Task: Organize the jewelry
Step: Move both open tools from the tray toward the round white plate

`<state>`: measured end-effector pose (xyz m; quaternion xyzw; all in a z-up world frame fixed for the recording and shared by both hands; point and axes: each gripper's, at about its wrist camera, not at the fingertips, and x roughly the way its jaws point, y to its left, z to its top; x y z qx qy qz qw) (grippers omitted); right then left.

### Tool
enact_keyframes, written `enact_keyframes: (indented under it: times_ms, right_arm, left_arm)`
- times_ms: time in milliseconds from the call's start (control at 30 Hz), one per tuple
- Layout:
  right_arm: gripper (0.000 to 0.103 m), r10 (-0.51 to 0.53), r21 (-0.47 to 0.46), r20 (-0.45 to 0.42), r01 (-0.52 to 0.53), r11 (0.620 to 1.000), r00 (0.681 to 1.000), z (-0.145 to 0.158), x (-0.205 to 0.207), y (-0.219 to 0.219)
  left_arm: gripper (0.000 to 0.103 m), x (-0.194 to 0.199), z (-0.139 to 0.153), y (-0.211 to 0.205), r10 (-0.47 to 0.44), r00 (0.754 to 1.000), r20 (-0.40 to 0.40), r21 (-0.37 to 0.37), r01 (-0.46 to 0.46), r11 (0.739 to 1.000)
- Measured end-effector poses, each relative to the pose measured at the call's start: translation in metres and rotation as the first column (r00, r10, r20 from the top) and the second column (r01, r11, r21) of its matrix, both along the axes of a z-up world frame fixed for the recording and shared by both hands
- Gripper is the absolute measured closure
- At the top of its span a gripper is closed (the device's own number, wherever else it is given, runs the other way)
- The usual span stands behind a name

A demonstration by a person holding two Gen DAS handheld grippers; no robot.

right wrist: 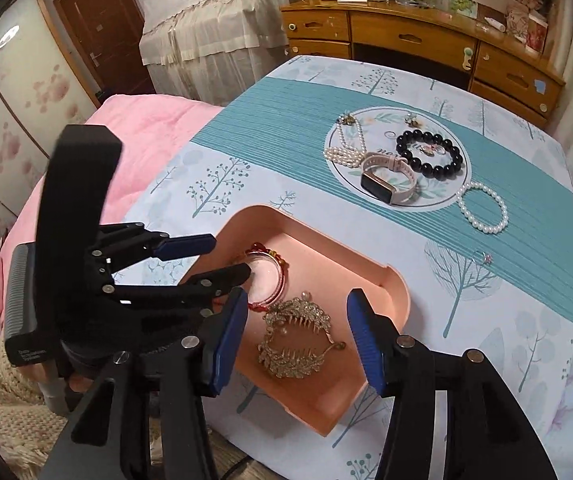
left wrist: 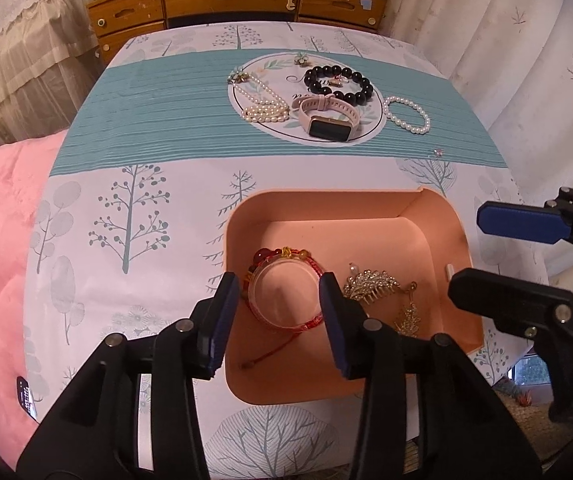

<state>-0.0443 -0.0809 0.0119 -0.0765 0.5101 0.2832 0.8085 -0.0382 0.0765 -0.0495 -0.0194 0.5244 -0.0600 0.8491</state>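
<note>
Jewelry is split between two places: some pieces already lie in the pink tray [left wrist: 438, 216] at the near edge of the counter [left wrist: 158, 120], the rest wait on the far side, on the round printed patch of the cloth. In the tray you have a red cord bracelet [left wrist: 284, 296] around a clear bangle, and beside it to the right a gold leaf hair comb [right wrist: 298, 336]. Out on the cloth lie a pearl necklace [left wrist: 260, 100], a pink smartwatch [left wrist: 326, 118], a black bead bracelet [left wrist: 340, 80] and, furthest right, a white pearl bracelet [left wrist: 406, 114]; a small ring [right wrist: 484, 258] sits alone nearer the tray.

Your left tongs [left wrist: 282, 320] hang over the tray with the bangle lying between the two pads, jaws apart and gripping nothing as far as I can judge. Your right tongs [right wrist: 298, 344] are also spread wide and empty, poised above the comb.

What the next pick turns on: everything left lies straight ahead, beyond the tray's far wall, and well apart from both tongs. The pearl bracelet and the ring lie toward your right side, so the right hand looks the nearer one. The watch's strap runs roughly crosswise, so you would probably close across the band
</note>
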Motion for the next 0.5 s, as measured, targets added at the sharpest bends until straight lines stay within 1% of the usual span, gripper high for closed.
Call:
enact_keyframes:
  times_ms: [300,500]
  right_arm:
    - [0.051,-0.028,0.025,-0.001,0.028,0.999,1.000,0.000,-0.002,-0.016]
    - [0.051,-0.043,0.033,0.027,0.042,0.999,0.999,0.011,-0.009,-0.029]
  left_arm:
    - [0.064,-0.006,0.008,-0.008,-0.004,1.000,0.006,0.006,0.004,1.000]
    - [0.064,-0.014,0.021,-0.016,-0.011,1.000,0.023,0.013,0.010,1.000]
